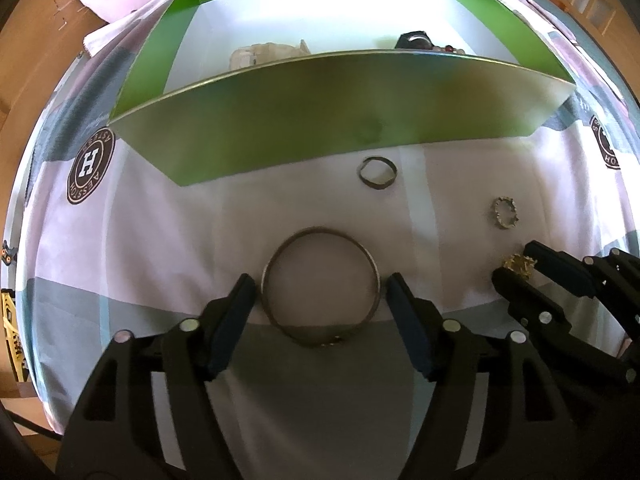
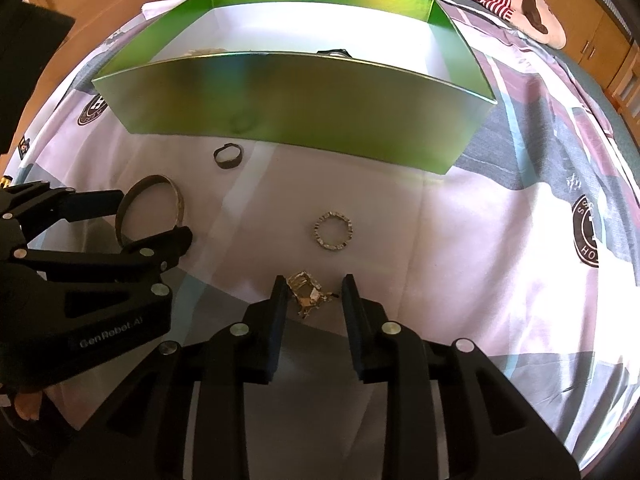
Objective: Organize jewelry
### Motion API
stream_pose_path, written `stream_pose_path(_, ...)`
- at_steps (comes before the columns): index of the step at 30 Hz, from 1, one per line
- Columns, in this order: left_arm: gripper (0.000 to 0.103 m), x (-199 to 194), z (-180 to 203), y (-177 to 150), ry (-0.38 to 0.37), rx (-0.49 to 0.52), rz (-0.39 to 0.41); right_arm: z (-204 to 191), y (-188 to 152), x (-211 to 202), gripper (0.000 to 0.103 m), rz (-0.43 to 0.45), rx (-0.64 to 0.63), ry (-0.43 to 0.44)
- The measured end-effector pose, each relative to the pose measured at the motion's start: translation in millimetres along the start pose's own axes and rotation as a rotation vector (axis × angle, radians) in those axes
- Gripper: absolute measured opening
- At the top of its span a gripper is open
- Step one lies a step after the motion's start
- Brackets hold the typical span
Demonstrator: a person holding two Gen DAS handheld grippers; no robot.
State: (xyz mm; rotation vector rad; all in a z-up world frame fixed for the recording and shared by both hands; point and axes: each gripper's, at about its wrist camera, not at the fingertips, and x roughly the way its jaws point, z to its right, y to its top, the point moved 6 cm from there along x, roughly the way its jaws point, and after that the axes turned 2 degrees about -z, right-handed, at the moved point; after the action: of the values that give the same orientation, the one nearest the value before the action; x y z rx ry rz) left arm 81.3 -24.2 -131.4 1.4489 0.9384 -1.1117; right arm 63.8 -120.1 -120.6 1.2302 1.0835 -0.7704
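straddling the large bangle (image 1: 320, 284) on the bedsheet (image 1: 160, 248), the left gripper (image 1: 320, 292) is spread wide; the right gripper (image 2: 316, 294) is part-open around the gold ring (image 2: 306, 290), unclamped. thin metal may be flicked from the fingers before reaching the green box (image 1: 320, 120).

What the green box and our own grippers keep from us

The near wall of the green box (image 1: 320, 120) hides most of its contents: we see only the tops of a pale lump (image 1: 266, 56) and a dark piece (image 1: 416, 39), too little to identify. The left gripper (image 2: 156, 216) covers part of the bangle (image 2: 150, 208); the gold piece (image 2: 306, 292) is too crumpled to tell.
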Motion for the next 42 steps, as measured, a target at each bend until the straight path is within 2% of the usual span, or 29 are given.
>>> stream_pose_path(3,0.059,-1.0,1.0,0.0,-0.011,0.01,0.001,-0.9,-1.4,-2.1,0.025,0.009,0.001,-0.001)
stream_pose_path(15,0.059,-1.3,-1.2,0.5,-0.013,0.009,0.002,13.2,-3.3,-11.5,0.025,0.046,0.057,-0.01)
stream_pose_path(42,0.06,-3.4,-0.7,2.8,-0.001,0.014,0.003,4.0,-2.3,-2.5,0.025,0.022,0.031,-0.02)
